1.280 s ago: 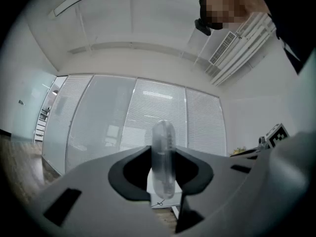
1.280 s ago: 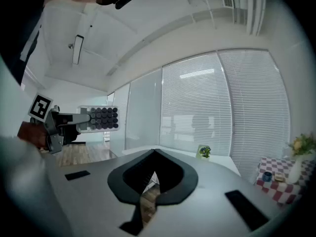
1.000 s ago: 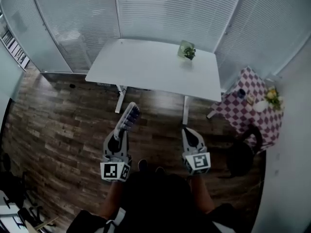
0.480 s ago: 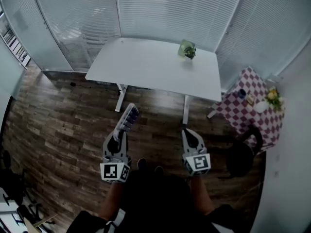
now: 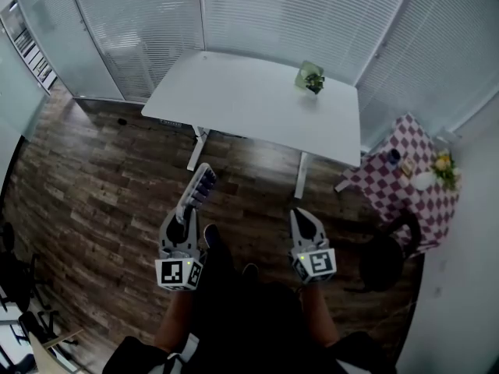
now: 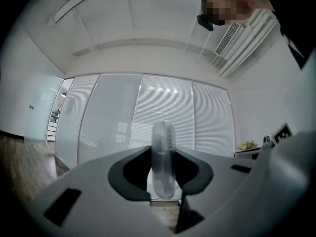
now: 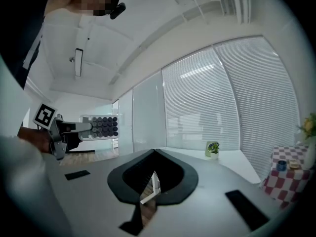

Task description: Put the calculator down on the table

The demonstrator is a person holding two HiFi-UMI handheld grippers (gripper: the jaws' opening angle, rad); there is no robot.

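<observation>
A: Tool status first: clamping the calculator (image 5: pixel 201 187) edge-on in the left tool (image 5: pixel 189 211), up in the air over the wooden floor (image 5: pixel 101 185) and well short of the table (image 5: pixel 249 107). Pinching nothing with the right tool (image 5: pixel 302 218), jaws together.

B: So not yet down. Need to close the gap to the table before anything else?

A: Yes. Step in, carry level, hold the clamp firm. Aim for the bare near half, well apart from the small potted plant (image 5: pixel 313 79) by the far right corner.

B: And that edge-on hold?

A: Roll the wrist to bring the broad back flat toward the top, keys up. Lower until resting, and only then ease the jaws apart. Avoid letting go from any height. Likely to slide or clatter on such a smooth top.

B: And the right tool?

A: Hold aside, clear of the path. Could steady the case if tipping, though probably not needed.
</observation>
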